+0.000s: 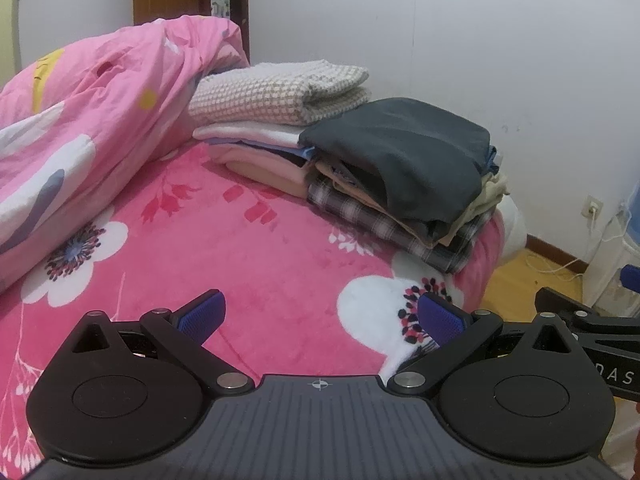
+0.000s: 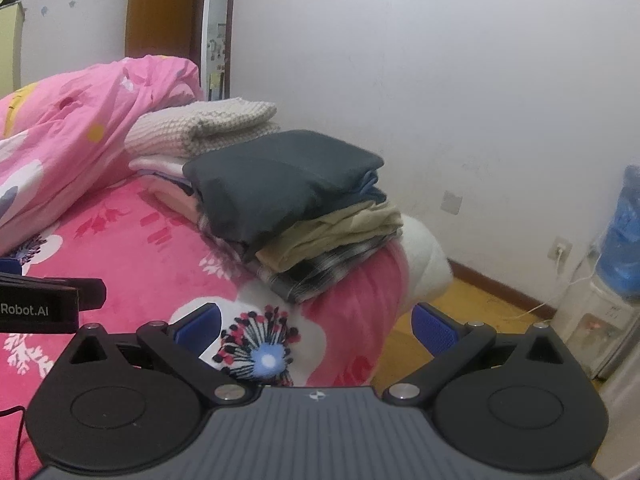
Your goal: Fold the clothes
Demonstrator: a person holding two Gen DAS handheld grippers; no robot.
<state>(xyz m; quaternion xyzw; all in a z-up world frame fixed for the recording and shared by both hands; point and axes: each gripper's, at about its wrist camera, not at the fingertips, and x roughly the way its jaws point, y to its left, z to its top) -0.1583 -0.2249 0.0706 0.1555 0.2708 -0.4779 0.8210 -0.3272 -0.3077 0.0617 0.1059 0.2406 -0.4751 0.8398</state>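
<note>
A stack of folded clothes sits at the bed's far corner, topped by a dark grey garment (image 1: pixel 404 152) (image 2: pixel 276 188) over beige and plaid pieces (image 2: pixel 320 272). Behind it lies a second pile with a cream waffle-knit piece (image 1: pixel 280 92) (image 2: pixel 208 124) on top. My left gripper (image 1: pixel 320 316) hovers open over the pink floral blanket (image 1: pixel 240 248), well short of the stack, holding nothing. My right gripper (image 2: pixel 316 324) is open and empty above the blanket's edge (image 2: pixel 352 300). Each gripper's black body shows at the side of the other's view.
A crumpled pink quilt (image 1: pixel 92 120) (image 2: pixel 68 128) fills the bed's left side. White wall stands behind. A wooden floor (image 2: pixel 472 312), a socket with cable (image 2: pixel 562 250) and a water dispenser with a blue bottle (image 2: pixel 624 232) are to the right. A door (image 2: pixel 160 8) is at the back.
</note>
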